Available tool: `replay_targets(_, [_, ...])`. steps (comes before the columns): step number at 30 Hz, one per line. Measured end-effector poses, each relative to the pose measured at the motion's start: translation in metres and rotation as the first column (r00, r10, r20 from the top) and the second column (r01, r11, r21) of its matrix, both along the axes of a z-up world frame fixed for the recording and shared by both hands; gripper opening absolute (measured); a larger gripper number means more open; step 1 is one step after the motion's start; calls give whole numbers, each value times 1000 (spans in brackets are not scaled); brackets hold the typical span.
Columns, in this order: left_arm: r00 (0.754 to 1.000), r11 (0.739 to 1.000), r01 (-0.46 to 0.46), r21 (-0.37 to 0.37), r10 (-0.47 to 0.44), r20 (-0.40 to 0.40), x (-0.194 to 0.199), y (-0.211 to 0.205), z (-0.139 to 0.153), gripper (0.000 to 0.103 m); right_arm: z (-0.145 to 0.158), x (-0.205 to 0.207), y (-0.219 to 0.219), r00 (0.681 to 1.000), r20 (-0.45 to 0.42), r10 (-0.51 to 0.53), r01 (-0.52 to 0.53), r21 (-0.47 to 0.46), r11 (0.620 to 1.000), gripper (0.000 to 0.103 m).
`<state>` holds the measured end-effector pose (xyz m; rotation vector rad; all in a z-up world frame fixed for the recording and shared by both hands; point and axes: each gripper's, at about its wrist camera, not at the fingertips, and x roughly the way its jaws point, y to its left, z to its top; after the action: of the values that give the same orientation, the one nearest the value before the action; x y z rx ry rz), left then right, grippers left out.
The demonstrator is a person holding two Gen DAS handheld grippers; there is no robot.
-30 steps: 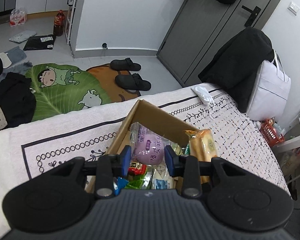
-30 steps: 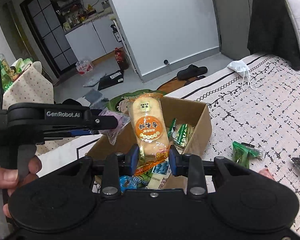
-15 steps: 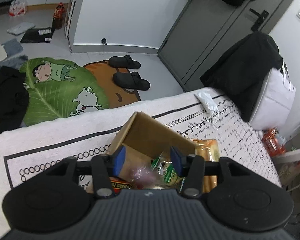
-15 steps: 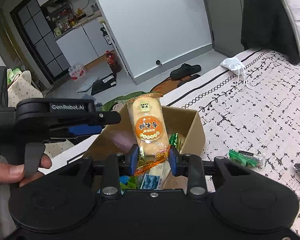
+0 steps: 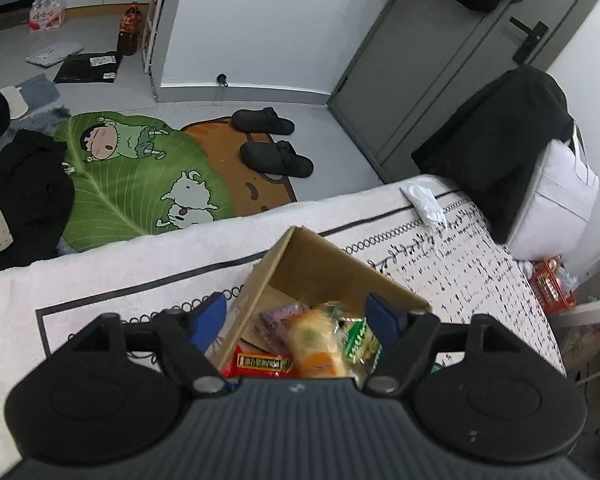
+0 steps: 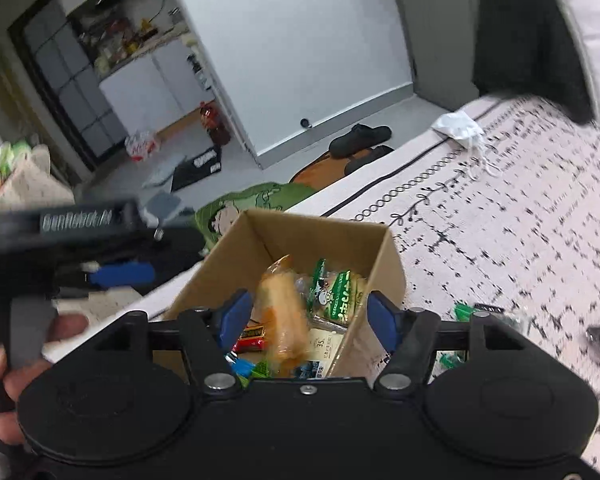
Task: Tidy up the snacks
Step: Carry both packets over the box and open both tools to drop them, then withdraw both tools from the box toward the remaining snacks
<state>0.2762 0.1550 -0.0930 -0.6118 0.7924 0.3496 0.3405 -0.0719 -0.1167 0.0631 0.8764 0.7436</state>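
both my left tool (image 5: 296,316) and right tool (image 6: 307,314) are opening over the cardboard box (image 6: 386,264) on the bed, nothing clamped, so the orange bread pack (image 6: 284,316), blurred and probably mid-fall, joins the other snacks.

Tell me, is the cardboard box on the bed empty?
No. In the right wrist view the cardboard box holds several snack packets, among them an orange-wrapped bread pack and a green-and-white packet.

The left hand-held gripper (image 5: 293,316) has a ribbed dark-grey body, black arms, silver screws and blue pads. The right hand-held gripper (image 6: 308,316) is smooth black, likewise blue-padded. White lettering marks the left one's side.
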Motion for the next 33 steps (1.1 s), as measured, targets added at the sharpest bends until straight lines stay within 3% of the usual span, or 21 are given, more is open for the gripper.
replay_targets(5, [999, 998, 10, -57, -12, -47, -8, -4, 1, 87, 11, 1, -29, 997, -52, -55, 60, 101, 993, 83])
replay_targets(9, [999, 997, 35, -68, -37, -28, -17, -11, 10, 95, 16, -2, -50, 993, -97, -73, 88, 163, 983, 83])
replay_targets(16, [999, 998, 51, 23, -51, 1, -31, -37, 26, 103, 33, -9, -84, 986, -124, -114, 141, 236, 962, 95])
replay_targets(23, [996, 996, 72, 47, -74, 58, -40, -63, 41, 103, 49, -22, -106, 988, -78, -130, 142, 192, 971, 99])
replay_targets(27, [995, 996, 86, 12, -87, 55, -40, -76, 45, 103, 53, -25, -119, 988, -67, -138, 148, 184, 972, 99])
replay_targets(33, [992, 993, 110, 52, -113, 50, -43, -103, 52, 103, 61, -33, -134, 979, 7, -205, 205, 63, 977, 103])
